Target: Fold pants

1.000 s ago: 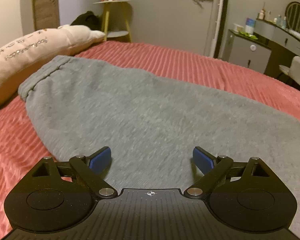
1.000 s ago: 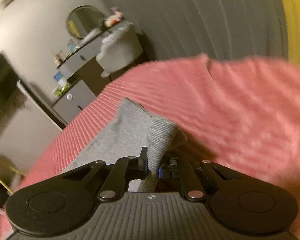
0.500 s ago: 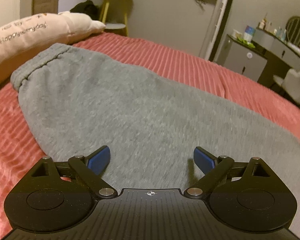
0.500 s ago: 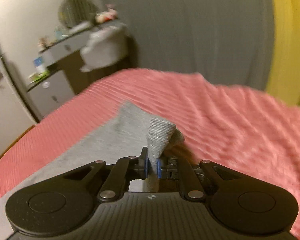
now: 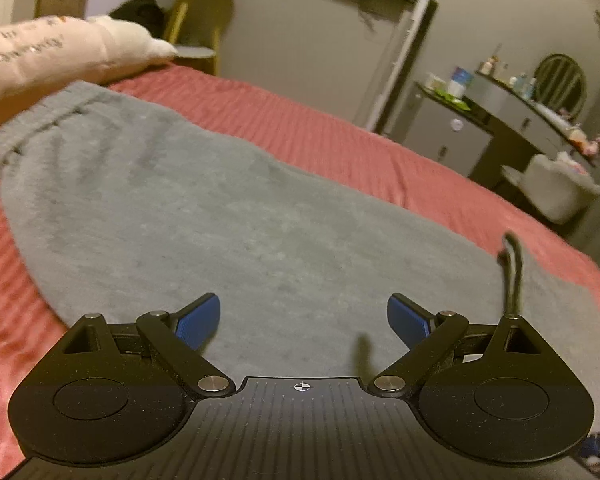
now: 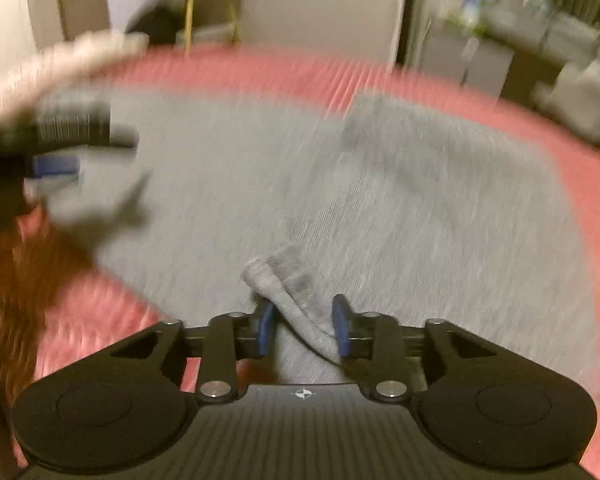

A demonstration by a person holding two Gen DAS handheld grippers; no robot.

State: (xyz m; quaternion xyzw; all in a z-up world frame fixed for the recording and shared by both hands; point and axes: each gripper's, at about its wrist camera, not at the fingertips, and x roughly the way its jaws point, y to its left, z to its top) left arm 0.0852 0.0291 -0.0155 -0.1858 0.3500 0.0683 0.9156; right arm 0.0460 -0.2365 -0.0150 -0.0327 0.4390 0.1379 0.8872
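Grey sweatpants (image 5: 240, 208) lie flat across the red ribbed bedcover (image 5: 340, 136), with the waistband (image 5: 40, 120) at the far left. My left gripper (image 5: 304, 316) hovers open over the middle of the fabric, with nothing between its blue pads. In the blurred right wrist view, the leg has been brought over onto the pants' body (image 6: 420, 200). The ribbed cuff (image 6: 288, 280) lies loose between the jaws of my right gripper (image 6: 304, 328), which are opening. A blurred blue pad (image 6: 56, 166) of the left gripper shows at the left.
A cream pillow (image 5: 40, 56) lies just beyond the waistband. Past the bed stand a yellow side table (image 5: 196, 20), a grey dresser (image 5: 480, 128) and a pale chair (image 5: 556, 184). A thin dark cord (image 5: 510, 272) sticks up by the left gripper's right side.
The right gripper swung fast from the foot of the bed over the pants, carrying the cuff. Its jaws have since parted off the cuff. The left gripper only tilted a little.
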